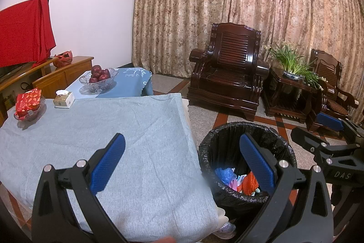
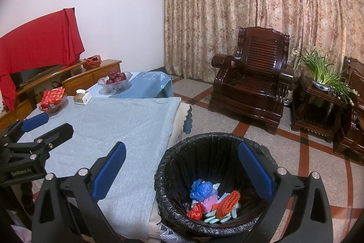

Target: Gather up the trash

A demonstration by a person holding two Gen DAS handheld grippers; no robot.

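Left gripper [image 1: 182, 165] and right gripper [image 2: 182, 171] spread apart, empty; bin [image 2: 179, 152] lower centre, seemingly holding wrappers.

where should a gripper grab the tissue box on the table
Grip the tissue box across its two long side walls, coming down from above. It lies flat on the grey tablecloth with a tissue sticking up, and space shows on both sides, so avoid pinching the top.
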